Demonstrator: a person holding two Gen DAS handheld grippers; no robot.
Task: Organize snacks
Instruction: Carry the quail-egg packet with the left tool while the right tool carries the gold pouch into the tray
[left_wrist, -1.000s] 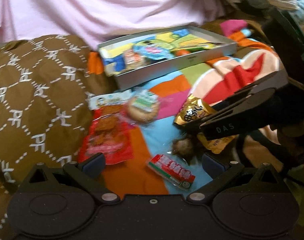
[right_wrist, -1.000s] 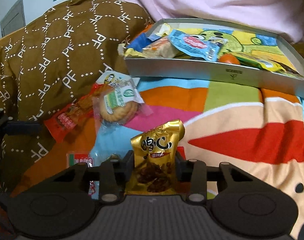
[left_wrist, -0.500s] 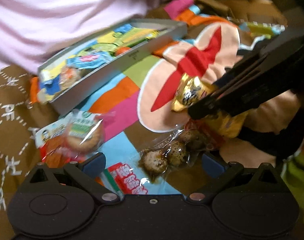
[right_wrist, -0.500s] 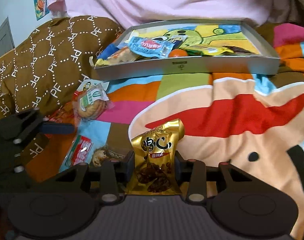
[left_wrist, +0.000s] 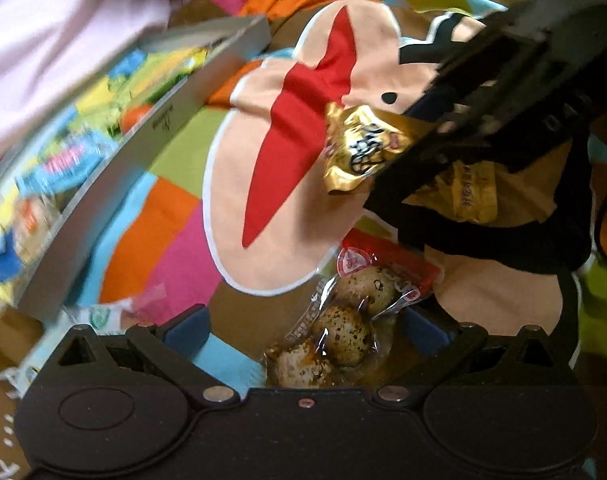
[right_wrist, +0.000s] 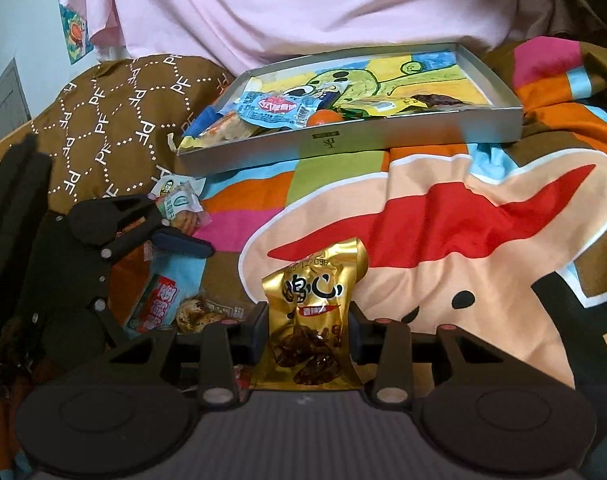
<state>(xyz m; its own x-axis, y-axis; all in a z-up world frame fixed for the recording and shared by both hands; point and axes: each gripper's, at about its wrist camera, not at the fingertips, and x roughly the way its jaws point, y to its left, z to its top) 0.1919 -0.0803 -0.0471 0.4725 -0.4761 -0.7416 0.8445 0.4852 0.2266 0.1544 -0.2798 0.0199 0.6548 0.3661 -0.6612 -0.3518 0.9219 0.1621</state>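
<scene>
**Fig. Snack sorting on a bed: one pkt gripped, one lined up**

L to R, right wrist view. Far L: brown quilted cushion (right_wrist: 115,128) w/ white "PF" lattice, against a pale wall. In front of it the left gripper (right_wrist: 171,236), jaws spread wide, nothing held; it hangs over the loose snacks, i.e. the biscuit pkt (right_wrist: 181,210) and the red-and-white pkt (right_wrist: 155,306). In the left wrist view a clear egg pkt (left_wrist: 343,324) w/ speckled eggs lies between its blue pads (left_wrist: 187,324), neither pad touching; judged: this is its next pick, jaws set wide to straddle the pkt.

Centre: right gripper (right_wrist: 309,330) nearly closed, pads clamping the gold pouch (right_wrist: 315,316) at its lower half so the top stands upright and free. Judged: held that way for a clean drop into the tray.

Centre-back to R: grey tray (right_wrist: 343,142), shallow, cartoon-print floor, resting on the bedding well apart from the pouch. Already inside, mostly at its L end: blue pkt (right_wrist: 275,108), an orange round item (right_wrist: 323,119), yellow pkts. R half of floor mostly bare, so room remains.

Surface: soft multicolour blanket (right_wrist: 463,216) w/ big cartoon face; uneven, so pkts lie tilted. Behind the tray: pink fabric (right_wrist: 303,8), draped.
</scene>
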